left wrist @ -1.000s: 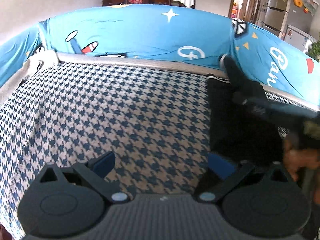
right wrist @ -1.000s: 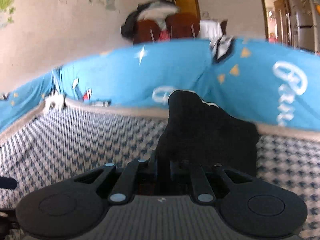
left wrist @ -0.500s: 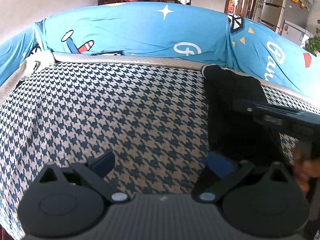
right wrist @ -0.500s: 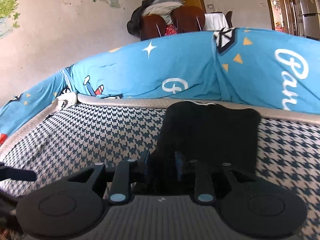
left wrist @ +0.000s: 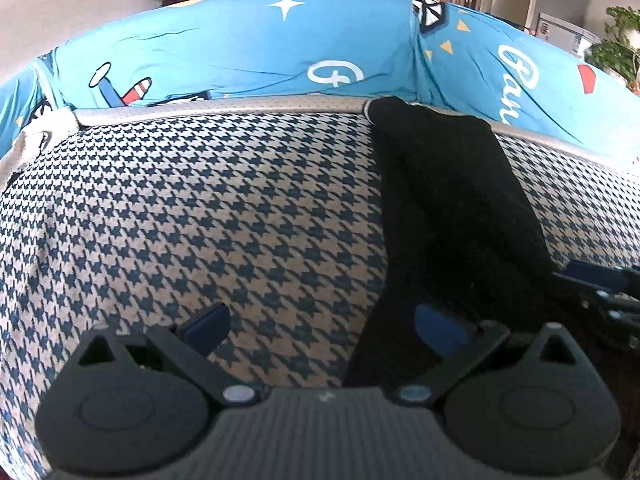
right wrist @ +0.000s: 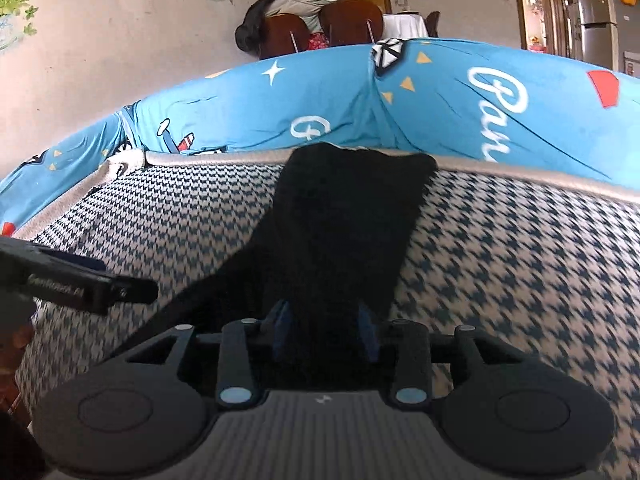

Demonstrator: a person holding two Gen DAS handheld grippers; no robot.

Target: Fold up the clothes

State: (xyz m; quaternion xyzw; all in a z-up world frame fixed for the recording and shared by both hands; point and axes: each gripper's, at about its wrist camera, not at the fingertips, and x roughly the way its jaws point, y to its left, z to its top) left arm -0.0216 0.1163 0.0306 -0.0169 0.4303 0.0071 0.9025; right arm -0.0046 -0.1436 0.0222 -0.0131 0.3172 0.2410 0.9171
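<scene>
Black garment (right wrist: 344, 224) lies flat on the houndstooth sofa seat (left wrist: 208, 208). Right gripper (right wrist: 325, 330) fingers opening, cloth between them, not pinched. Left gripper (left wrist: 320, 330) fingers spread wide, empty.

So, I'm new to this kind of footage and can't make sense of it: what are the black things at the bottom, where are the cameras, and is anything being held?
Each picture comes from a camera mounted on a hand-held gripper, looking forward along its two fingers. A person carries one in each hand. The left gripper stands open over the houndstooth cushion, holding nothing. The right gripper has its jaws opening, with the near end of a black garment between its fingers. That garment lies stretched toward the blue printed backrest. The right wrist view also shows the left gripper at its left edge.
</scene>
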